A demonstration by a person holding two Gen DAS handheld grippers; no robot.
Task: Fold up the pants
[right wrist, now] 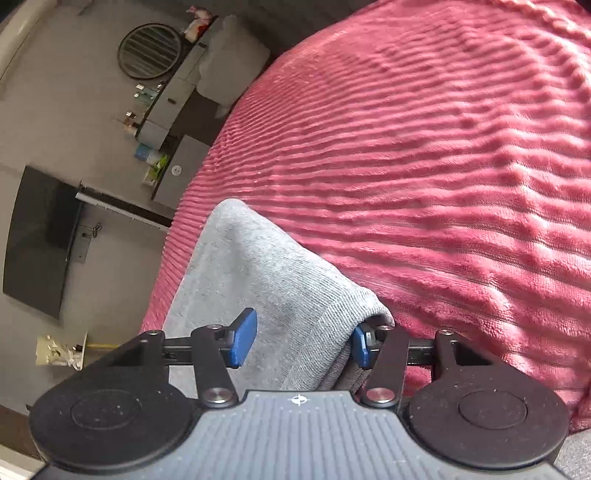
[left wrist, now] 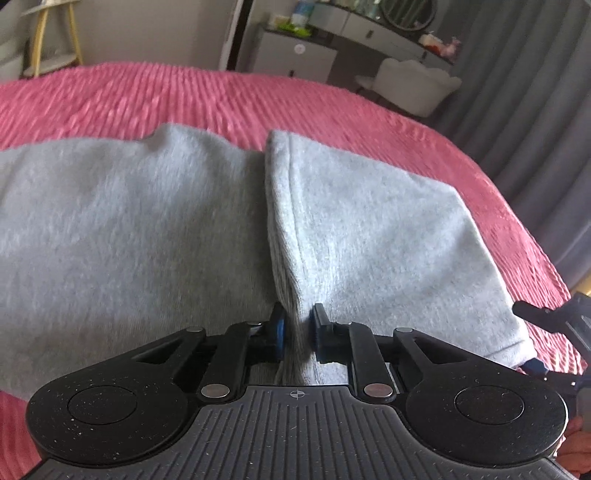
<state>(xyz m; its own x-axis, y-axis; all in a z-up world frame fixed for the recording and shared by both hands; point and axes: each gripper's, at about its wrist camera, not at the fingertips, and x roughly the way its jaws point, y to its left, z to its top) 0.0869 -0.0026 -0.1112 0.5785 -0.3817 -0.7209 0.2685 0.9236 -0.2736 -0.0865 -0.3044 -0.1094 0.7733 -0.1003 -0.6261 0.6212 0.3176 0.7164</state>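
Grey sweatpants (left wrist: 147, 229) lie spread on the pink ribbed bedspread (left wrist: 184, 96). A folded-over part (left wrist: 369, 229) with a ribbed hem lies on top at the right. My left gripper (left wrist: 295, 332) is shut on the near hem of this fold, with fabric bunched between the blue pads (left wrist: 320, 336). In the right wrist view, the grey fabric (right wrist: 280, 295) passes between the blue pads (right wrist: 242, 341) of my right gripper (right wrist: 301, 343), whose jaws stand wide apart around the hem. The right gripper also shows at the right edge of the left wrist view (left wrist: 554, 325).
A white dresser (left wrist: 295, 55), a round mirror (left wrist: 406, 14) and a white chair (left wrist: 417, 85) stand beyond the bed's far edge. Grey curtains (left wrist: 535, 110) hang at the right. A dark TV (right wrist: 40, 240) hangs on the wall.
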